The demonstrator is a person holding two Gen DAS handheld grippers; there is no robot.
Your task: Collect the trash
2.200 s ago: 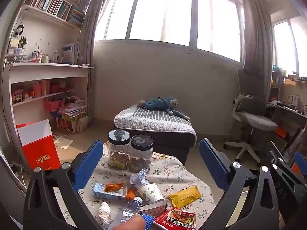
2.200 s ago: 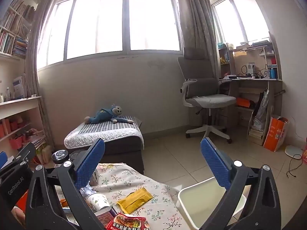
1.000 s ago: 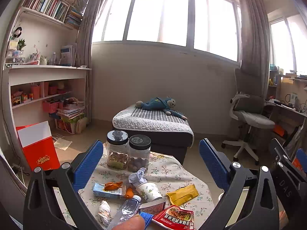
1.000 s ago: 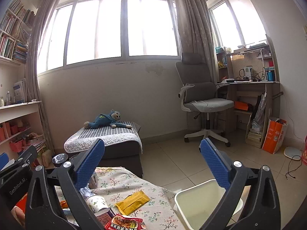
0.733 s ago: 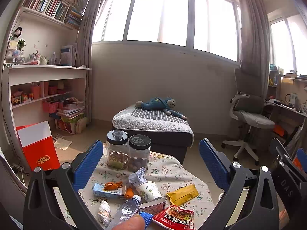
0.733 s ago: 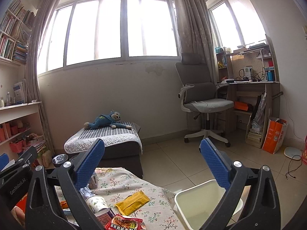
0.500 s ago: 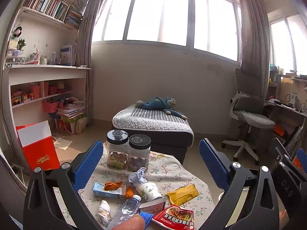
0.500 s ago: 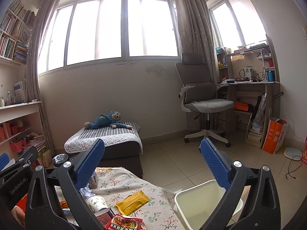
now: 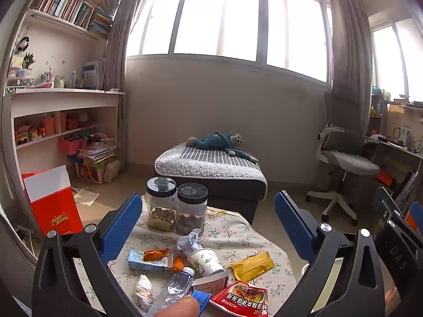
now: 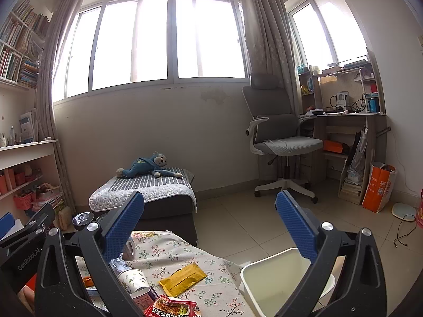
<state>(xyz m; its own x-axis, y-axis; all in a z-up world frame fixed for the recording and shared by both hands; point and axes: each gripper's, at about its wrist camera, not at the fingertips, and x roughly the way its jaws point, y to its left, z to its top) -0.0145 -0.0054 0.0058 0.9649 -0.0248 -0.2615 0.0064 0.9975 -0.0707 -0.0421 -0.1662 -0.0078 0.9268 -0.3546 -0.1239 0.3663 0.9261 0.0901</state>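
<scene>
Trash lies on a small table with a floral cloth (image 9: 238, 235): a yellow packet (image 9: 251, 265) (image 10: 182, 278), a paper cup (image 9: 206, 261) (image 10: 132, 280), a crumpled wrapper (image 9: 189, 241), a plastic bottle (image 9: 174, 290), a blue carton (image 9: 148, 261), a white paper ball (image 9: 142, 292) and a red snack bag (image 9: 240, 299) (image 10: 171, 307). A white bin (image 10: 277, 277) stands right of the table. My left gripper (image 9: 206, 222) is open and empty, held above the table. My right gripper (image 10: 208, 219) is open and empty, above the table's right edge and the bin.
Two black-lidded jars (image 9: 177, 206) stand at the table's far side. Behind it is a low bed (image 9: 211, 166) with a blue plush toy (image 9: 219, 142). An office chair (image 10: 280, 142) and desk (image 10: 349, 121) are at the right, shelves (image 9: 53, 121) and a red bag (image 9: 53, 203) at the left.
Both views have steadied after a slight shift early on; in the last second nothing has visibly moved. Both grippers stay open.
</scene>
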